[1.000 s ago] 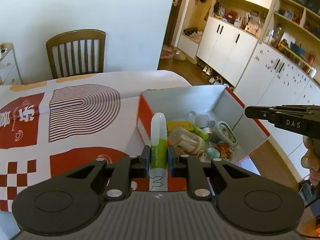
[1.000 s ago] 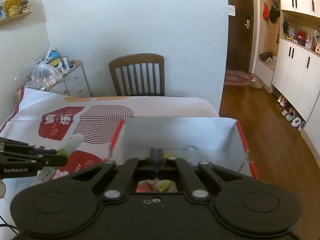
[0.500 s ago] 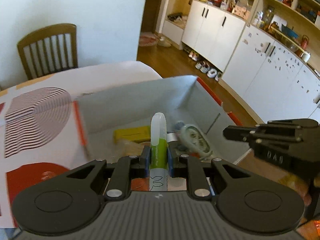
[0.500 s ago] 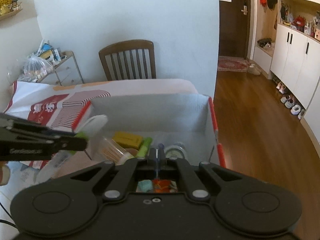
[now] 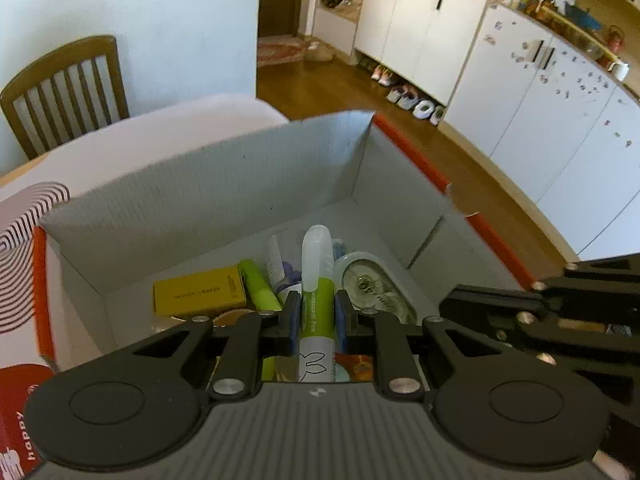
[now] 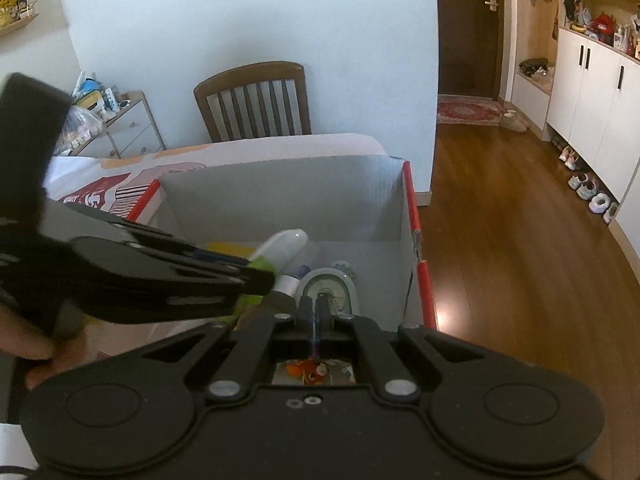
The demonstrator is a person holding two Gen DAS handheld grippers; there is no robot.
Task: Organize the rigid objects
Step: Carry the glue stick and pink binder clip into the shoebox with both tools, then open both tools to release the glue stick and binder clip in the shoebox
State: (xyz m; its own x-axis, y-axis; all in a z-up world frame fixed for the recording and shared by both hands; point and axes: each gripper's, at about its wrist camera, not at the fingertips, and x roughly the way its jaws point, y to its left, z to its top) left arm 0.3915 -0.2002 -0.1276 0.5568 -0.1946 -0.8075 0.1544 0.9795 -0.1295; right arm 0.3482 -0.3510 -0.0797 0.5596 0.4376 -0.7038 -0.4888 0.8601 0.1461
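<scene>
Pen [image 5: 316,280] clamped in left claw [image 5: 316,312], above box [image 5: 240,184].

Wooden chair [image 6: 256,100] behind table; white cabinets [image 5: 520,92] line the wall.

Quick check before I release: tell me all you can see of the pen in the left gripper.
The pen is a fat plastic marker: translucent white cap, lime-green label band reading "Pen", white lower barrel with a rabbit outline. The left gripper is shut on its green band, both pads pressing the sides. It points forward and down, cap first, above the items in the open cardboard box. It touches nothing else visibly.
</scene>
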